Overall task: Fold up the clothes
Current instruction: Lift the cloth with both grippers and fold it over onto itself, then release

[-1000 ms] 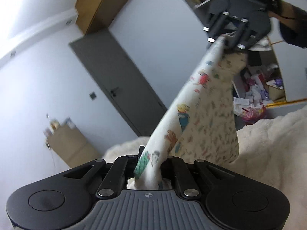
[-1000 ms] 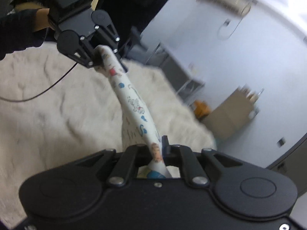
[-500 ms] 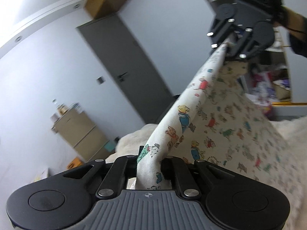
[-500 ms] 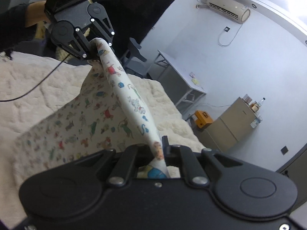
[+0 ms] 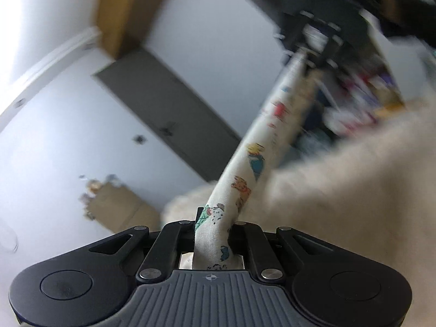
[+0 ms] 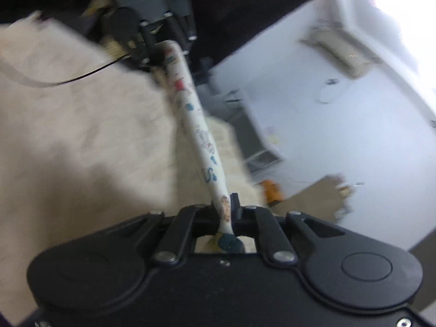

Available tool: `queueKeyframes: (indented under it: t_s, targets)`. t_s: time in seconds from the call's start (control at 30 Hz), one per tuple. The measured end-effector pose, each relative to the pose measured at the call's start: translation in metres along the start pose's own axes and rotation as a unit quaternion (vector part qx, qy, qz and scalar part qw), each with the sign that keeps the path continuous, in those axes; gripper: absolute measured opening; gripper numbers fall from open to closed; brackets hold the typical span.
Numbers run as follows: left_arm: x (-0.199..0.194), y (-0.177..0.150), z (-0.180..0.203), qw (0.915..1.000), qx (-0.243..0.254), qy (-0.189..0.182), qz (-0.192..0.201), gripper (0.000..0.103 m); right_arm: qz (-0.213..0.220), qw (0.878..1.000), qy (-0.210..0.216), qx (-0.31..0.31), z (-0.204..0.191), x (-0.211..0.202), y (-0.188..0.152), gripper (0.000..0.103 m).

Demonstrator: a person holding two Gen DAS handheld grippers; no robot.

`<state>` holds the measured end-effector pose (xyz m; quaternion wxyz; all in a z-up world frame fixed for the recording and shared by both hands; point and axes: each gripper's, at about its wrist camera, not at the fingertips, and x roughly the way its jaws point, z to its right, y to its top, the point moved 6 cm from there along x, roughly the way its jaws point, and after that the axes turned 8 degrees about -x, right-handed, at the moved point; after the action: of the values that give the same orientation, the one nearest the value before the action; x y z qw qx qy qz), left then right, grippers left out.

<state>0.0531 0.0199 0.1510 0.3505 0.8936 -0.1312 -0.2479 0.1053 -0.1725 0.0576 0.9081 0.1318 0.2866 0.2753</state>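
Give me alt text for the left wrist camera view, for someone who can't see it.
A printed cloth stretches taut from the left gripper in the foreground up to the right gripper at upper right, both shut on it. A cream fluffy blanket lies below, a grey door behind; the picture is motion-blurred.

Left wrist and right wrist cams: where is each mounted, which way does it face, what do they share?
Left wrist view: on the left hand-held gripper, facing along the white cartoon-print garment up to the right hand-held gripper; a dark sleeve shows.
Right wrist view: on the right hand-held gripper, facing the left one.
Shared: garment, both grippers, cream fleecy blanket.
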Motion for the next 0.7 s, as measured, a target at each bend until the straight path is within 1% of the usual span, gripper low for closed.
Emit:
queueKeyframes:
  t_s: [0.03,0.07,0.1,0.13,0.17,0.2,0.23,0.27,0.3,0.33,0.43,0.5,0.57,0.6,0.63,0.67,0.7]
  targets:
    - [-0.001,-0.028,0.044,0.9993,-0.006,-0.031,-0.02,0.007,-0.005,1.0,0.024,-0.002,-0.032,0.002,-0.007,0.004]
    - [0.0,-0.048,0.068,0.9977,-0.03,-0.051,-0.032,0.009,-0.013,0.999,0.052,-0.007,-0.065,0.005,-0.016,0.004]
    - [0.002,-0.067,0.09,0.9951,-0.056,-0.069,-0.043,0.01,-0.025,0.996,0.09,-0.015,-0.109,0.008,-0.028,0.004]
    - [0.004,-0.085,0.112,0.9913,-0.082,-0.088,-0.054,0.01,-0.03,0.993,0.113,-0.021,-0.137,0.01,-0.036,0.004]
    - [0.003,-0.092,0.12,0.9902,-0.105,-0.08,-0.045,0.012,-0.026,0.992,0.121,-0.027,-0.156,0.01,-0.043,0.009]
    - [0.001,-0.096,0.126,0.9889,-0.127,-0.069,-0.032,0.019,-0.015,0.993,0.113,-0.027,-0.17,0.009,-0.051,0.014]
    - [-0.002,-0.101,0.133,0.9868,-0.15,-0.058,-0.02,0.032,-0.006,0.996,0.089,-0.011,-0.17,0.007,-0.056,0.027]
    - [-0.007,-0.102,0.137,0.9855,-0.164,-0.044,-0.01,0.038,-0.002,0.998,0.07,0.005,-0.165,0.006,-0.06,0.046]
    - [-0.008,-0.104,0.135,0.9838,-0.178,-0.026,-0.004,0.048,-0.003,0.998,0.054,0.017,-0.159,0.003,-0.066,0.051]
    - [-0.009,-0.105,0.132,0.9815,-0.191,-0.008,0.003,0.053,-0.004,0.999,0.042,0.022,-0.154,0.001,-0.072,0.053]
    - [-0.023,-0.113,0.146,0.9808,-0.195,-0.006,0.002,0.053,-0.001,0.999,0.044,0.016,-0.151,-0.001,-0.08,0.053]
    - [-0.028,-0.113,0.15,0.982,-0.189,-0.008,0.004,0.053,0.008,0.999,0.046,0.008,-0.153,0.002,-0.081,0.052]
    - [-0.019,-0.109,0.149,0.9856,-0.169,-0.004,0.01,0.052,0.02,0.999,0.045,-0.003,-0.154,0.003,-0.081,0.052]
    - [-0.015,-0.108,0.148,0.9873,-0.158,-0.002,0.013,0.042,0.03,0.999,0.044,-0.011,-0.155,0.003,-0.079,0.052]
    - [-0.008,-0.109,0.15,0.9883,-0.152,-0.007,0.013,0.029,0.037,0.998,0.046,-0.015,-0.157,0.003,-0.077,0.045]
    - [-0.001,-0.11,0.153,0.9891,-0.146,-0.012,0.013,0.023,0.043,0.997,0.061,-0.012,-0.16,0.005,-0.076,0.029]
    - [0.005,-0.109,0.144,0.9864,-0.163,-0.013,0.014,0.012,0.049,0.995,0.081,-0.006,-0.16,0.007,-0.076,0.017]
